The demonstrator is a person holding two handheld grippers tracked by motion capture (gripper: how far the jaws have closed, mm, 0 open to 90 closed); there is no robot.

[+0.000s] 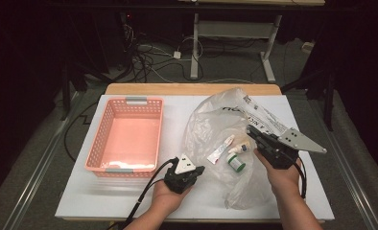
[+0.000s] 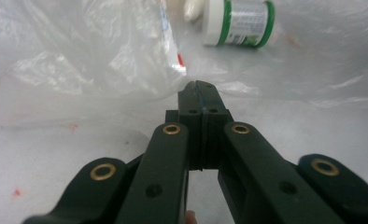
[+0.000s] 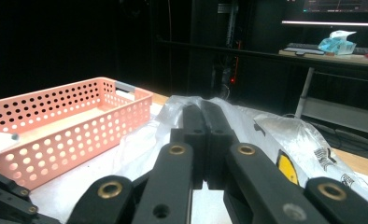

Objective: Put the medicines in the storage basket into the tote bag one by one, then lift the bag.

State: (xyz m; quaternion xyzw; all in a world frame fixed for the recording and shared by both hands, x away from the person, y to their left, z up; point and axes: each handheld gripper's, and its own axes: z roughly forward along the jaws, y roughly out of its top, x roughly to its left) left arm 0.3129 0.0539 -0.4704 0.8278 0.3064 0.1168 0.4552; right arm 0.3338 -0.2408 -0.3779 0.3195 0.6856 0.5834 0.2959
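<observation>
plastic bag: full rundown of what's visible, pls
The plastic bag is clear, thin, crinkled film with black print and a white label strip near its top right. It lies on the white table, right of the pink basket, its mouth toward the person. Inside lie a small tube, a green-capped jar and a pale item too small to identify. The right gripper is shut on its upper film; the left gripper, jaws closed, sits at its near-left edge, a pinch there unclear.
</observation>
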